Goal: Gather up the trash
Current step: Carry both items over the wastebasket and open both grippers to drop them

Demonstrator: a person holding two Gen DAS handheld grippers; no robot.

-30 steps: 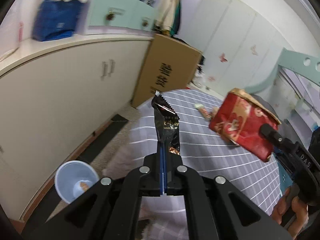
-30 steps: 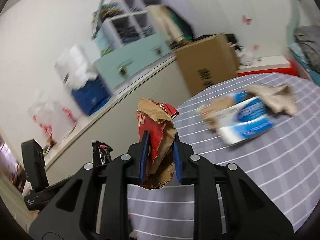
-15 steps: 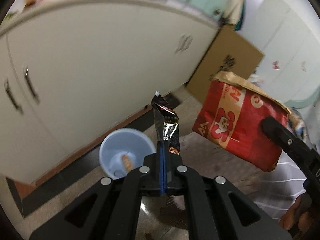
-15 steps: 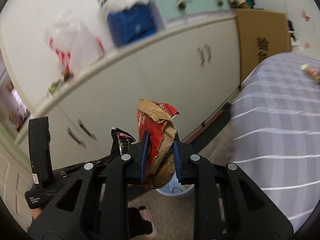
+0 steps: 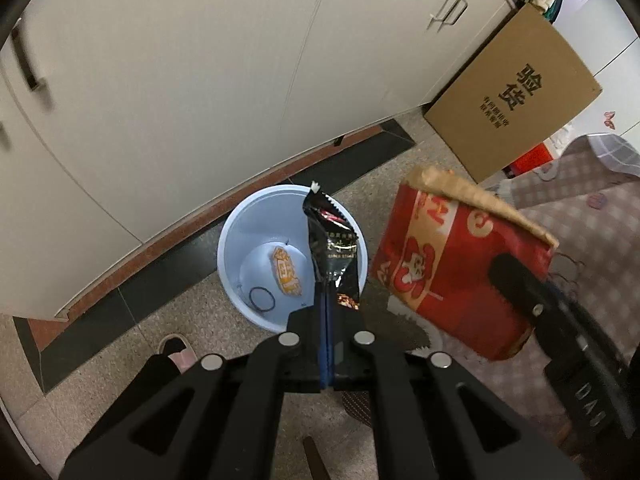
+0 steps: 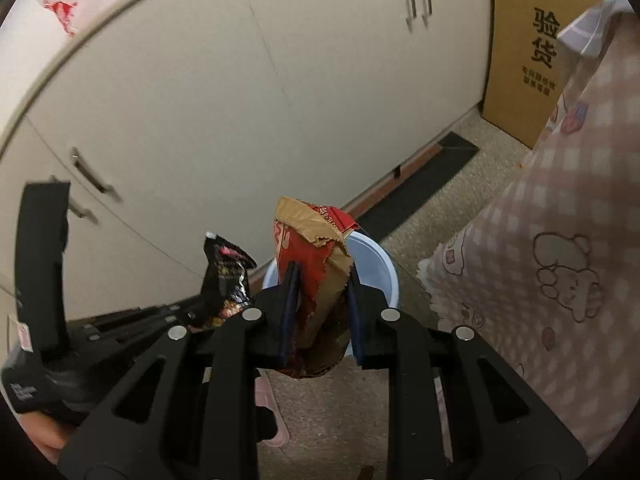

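Note:
My left gripper [image 5: 325, 292] is shut on a black snack wrapper [image 5: 332, 240] and holds it upright above a light blue bin [image 5: 248, 236] on the floor. The bin holds an orange packet [image 5: 285, 272] and a black band. My right gripper [image 6: 322, 292] is shut on a red and brown paper bag [image 6: 316, 264], held just right of the bin; the bag also shows in the left wrist view [image 5: 460, 264]. The black wrapper [image 6: 226, 276] and the bin [image 6: 376, 268] show in the right wrist view.
Cream cabinets [image 5: 200, 60] stand behind the bin. A cardboard box [image 5: 516, 92] leans at the right. A pink checked cloth [image 6: 560, 240] hangs down at the right. A pink slipper [image 5: 176, 350] lies on the speckled floor.
Both grippers have swung away from the striped table top and down to the floor. The bin has come from the lower left to right under the black wrapper. Both stay shut.

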